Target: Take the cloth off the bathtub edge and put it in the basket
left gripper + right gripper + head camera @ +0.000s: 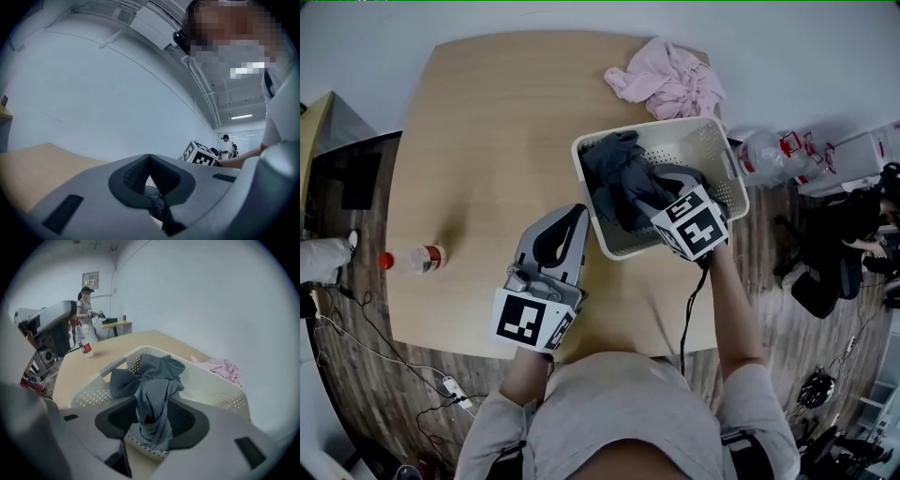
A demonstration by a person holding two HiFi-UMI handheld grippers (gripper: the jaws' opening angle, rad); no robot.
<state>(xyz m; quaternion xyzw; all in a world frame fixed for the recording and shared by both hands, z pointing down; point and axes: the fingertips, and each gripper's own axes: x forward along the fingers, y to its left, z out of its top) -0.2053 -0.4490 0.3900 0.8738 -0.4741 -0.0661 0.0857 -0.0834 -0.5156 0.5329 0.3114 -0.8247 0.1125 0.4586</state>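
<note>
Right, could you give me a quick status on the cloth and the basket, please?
Left gripper shut, empty, beside basket. Right gripper open over basket, grey cloth loose between jaws. Cloth lying in basket. Pink cloth beyond basket, apart.

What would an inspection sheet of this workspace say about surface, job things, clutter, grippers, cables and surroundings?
Surface: light wooden table, no spills seen.
Job's things: grey cloth lies inside the white basket near the table's right edge.
Clutter: pink cloth at the far corner; small bottle at the left.
Grippers: left gripper shut, empty; right gripper open over the basket, cloth strand between its jaws, not pinched.
Cables: one cable runs from the right gripper toward the person; floor cables at the left.
Surroundings: wooden floor, plastic bottles at the right.
</note>
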